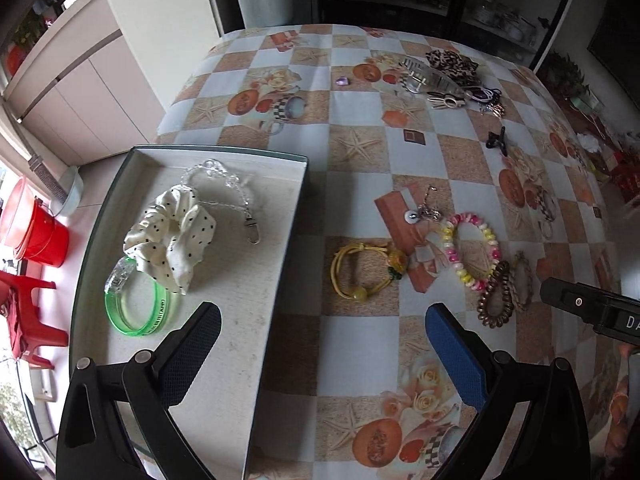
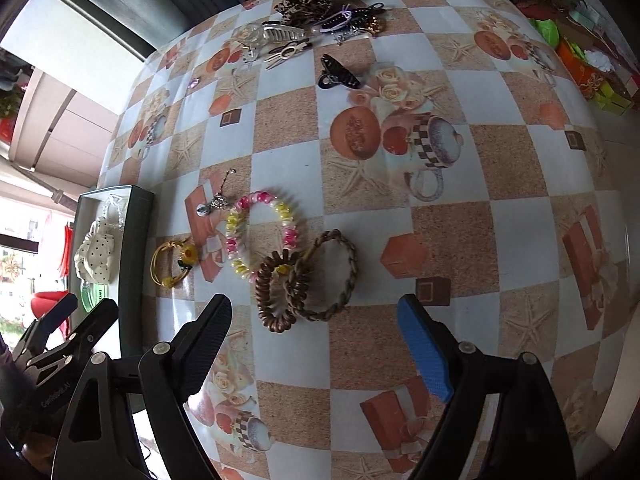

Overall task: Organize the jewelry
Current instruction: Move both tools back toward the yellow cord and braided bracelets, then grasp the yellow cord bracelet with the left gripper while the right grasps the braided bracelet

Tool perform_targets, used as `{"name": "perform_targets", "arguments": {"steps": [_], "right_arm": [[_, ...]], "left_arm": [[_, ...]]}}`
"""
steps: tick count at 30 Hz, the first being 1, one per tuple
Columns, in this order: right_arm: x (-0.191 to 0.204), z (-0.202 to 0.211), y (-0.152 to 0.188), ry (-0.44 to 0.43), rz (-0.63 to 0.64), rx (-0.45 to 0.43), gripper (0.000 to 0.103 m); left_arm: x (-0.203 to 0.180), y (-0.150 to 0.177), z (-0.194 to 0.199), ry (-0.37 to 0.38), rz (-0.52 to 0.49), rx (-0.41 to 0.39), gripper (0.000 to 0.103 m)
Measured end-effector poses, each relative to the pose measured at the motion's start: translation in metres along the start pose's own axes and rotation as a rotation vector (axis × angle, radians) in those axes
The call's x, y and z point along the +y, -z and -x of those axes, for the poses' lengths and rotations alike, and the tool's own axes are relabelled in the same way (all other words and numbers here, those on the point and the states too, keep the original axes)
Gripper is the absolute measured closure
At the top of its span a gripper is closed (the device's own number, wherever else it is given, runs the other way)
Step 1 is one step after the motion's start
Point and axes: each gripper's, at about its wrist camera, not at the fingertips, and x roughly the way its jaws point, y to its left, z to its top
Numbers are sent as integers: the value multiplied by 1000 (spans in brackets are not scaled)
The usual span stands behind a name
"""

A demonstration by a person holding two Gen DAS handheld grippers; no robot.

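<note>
White letters "DA", cut off by the picture edge, stand on the black right gripper (image 1: 592, 308). Dark print on the green bangle (image 1: 138, 312) in the box (image 1: 224, 160) ends "(APP)"; the rest is illegible.

Checkered table (image 1: 360, 184) with tray (image 1: 240, 264), bracelets (image 2: 264, 236), clips (image 2: 338, 72).

The near tablecloth (image 2: 360, 360) ahead of both wide-open grippers lies bare. Beyond it a row blocks the way: yellow bracelet (image 1: 366, 272), pink-yellow bead ring (image 1: 472, 250), brown spiral tie (image 2: 276, 292), braided bracelet (image 2: 332, 276). The tray wall (image 1: 280, 280) stands at the left; a clip pile (image 1: 448, 76) crowds the far right.
</note>
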Motion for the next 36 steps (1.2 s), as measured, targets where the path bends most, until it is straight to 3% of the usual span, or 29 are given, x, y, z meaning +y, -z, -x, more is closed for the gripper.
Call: {"name": "perform_targets", "arguments": {"steps": [12,19,21,28,36], "right_arm": [[-25,-22,-8,127,2,43,16],[-20,-40,-9,173,64,47,16],[-17,-45,-9,200,85,45,16],[-2,-53,-6,272,193,13,17],[-13,-43,3,271,211,-19,35]], "left_arm": [[-29,4,-24,49,-20,58,0],[-35,-2,-39,13,-35,47,1],[-40,-5,-44,-3,-54,44,9],[-45,-13,-59,-15,-61,50,9],[-44,-15,-77,-24,-60,80,9]]}}
